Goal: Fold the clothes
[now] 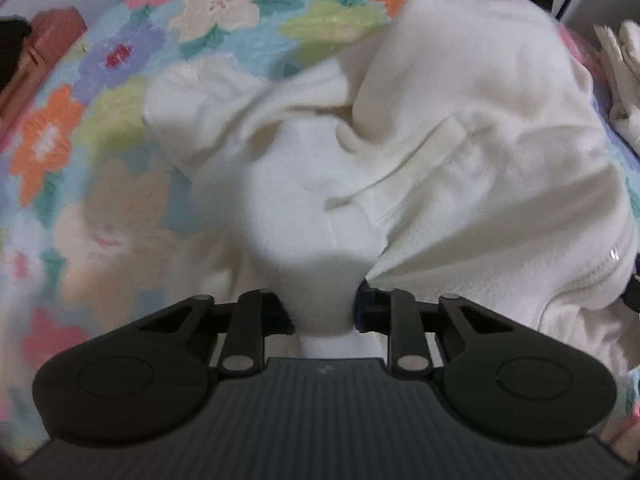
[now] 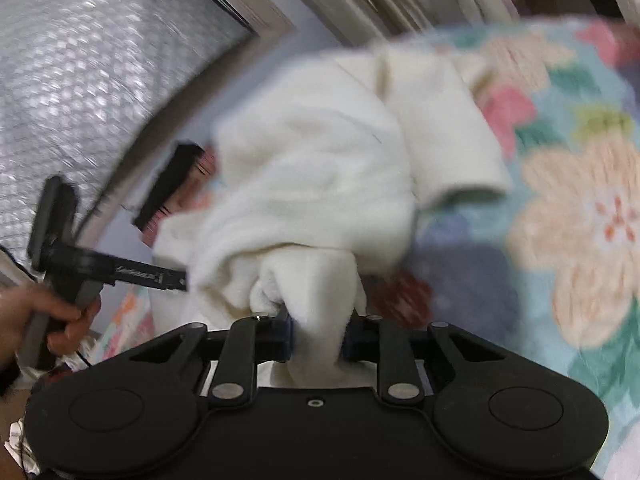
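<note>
A cream fleece garment with a pocket flap and a zipper lies bunched on a floral bedspread. My left gripper is shut on a fold of it, and the cloth bulges up between the fingers. In the right wrist view the same garment hangs rumpled over the bed. My right gripper is shut on another bunched part of it. The left gripper and the hand holding it show at the left of that view. Both views are blurred.
The floral bedspread spreads to the right. A bubble-textured silver sheet and a wooden frame stand behind the bed. A reddish-brown object lies at the far left edge. More pale cloth sits at the far right.
</note>
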The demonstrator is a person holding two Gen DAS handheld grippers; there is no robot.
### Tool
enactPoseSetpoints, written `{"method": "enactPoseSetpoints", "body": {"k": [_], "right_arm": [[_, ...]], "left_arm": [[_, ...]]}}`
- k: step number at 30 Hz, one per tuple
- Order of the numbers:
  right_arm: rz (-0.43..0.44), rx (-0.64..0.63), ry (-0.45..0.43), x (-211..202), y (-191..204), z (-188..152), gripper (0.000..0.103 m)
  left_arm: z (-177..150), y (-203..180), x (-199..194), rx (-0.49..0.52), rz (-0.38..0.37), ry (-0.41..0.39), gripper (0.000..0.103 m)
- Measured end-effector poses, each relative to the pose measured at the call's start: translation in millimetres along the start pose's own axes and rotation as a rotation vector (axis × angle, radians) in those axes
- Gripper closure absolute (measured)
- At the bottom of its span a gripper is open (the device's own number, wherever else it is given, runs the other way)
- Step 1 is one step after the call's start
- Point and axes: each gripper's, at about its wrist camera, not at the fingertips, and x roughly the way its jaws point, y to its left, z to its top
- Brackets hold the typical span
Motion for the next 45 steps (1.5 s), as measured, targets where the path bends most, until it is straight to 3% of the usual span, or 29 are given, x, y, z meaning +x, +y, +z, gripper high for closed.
{"method": "enactPoseSetpoints", "body": {"k": [4, 8, 11, 14, 17, 20, 24, 26, 28, 33, 36, 41, 43, 45], "right_arm": [[0.067, -0.004, -0.088, -31, 18, 5, 0.079], [0.114, 0.008, -0.103, -47, 22, 16, 0.079], [0.069, 0.015, -0.085, -41, 17, 13, 0.079], [-0.041, 0.005, -0.045, -36, 5, 2, 0.079], [-0.094, 0.069, 0.017, -28, -10, -3, 0.079], [-0.118, 0.153, 0.068, -10, -24, -4, 0.079], [-0.161, 0.174, 0.058, 3, -27, -6, 0.079], [-0.189, 0.150, 0.025, -4, -17, -3, 0.079], [-0.224, 0.099, -0.013, -17, -1, 2, 0.080], [-0.295, -0.147, -0.177, -51, 77, 26, 0.081], [-0.352, -0.312, -0.263, -62, 122, 58, 0.082], [-0.427, -0.537, -0.401, -109, 189, 103, 0.085], [-0.480, -0.629, -0.446, -135, 208, 100, 0.085], [-0.526, -0.668, -0.432, -152, 214, 85, 0.085]], "left_arm": [[10, -12, -69, 0.166, 0.103, -0.048, 0.082], [-12, -23, -107, 0.302, 0.227, -0.270, 0.082], [-41, -14, -105, 0.225, 0.134, -0.417, 0.082], [-68, 12, -77, 0.000, -0.040, -0.455, 0.083], [-99, 25, -48, -0.149, -0.107, -0.459, 0.083], [-122, 30, -32, -0.135, -0.136, -0.420, 0.083], [-140, 33, -32, -0.146, -0.173, -0.457, 0.083], [-148, 31, -44, -0.108, -0.134, -0.504, 0.083], [-151, 31, -57, -0.093, -0.104, -0.552, 0.083], [-151, 34, -97, -0.194, -0.022, -0.664, 0.083], [-146, 32, -123, -0.181, -0.027, -0.719, 0.083], [-153, 22, -162, -0.141, -0.192, -0.742, 0.083], [-162, 13, -169, -0.088, -0.275, -0.732, 0.083], [-169, 2, -167, -0.032, -0.344, -0.695, 0.083]]}}
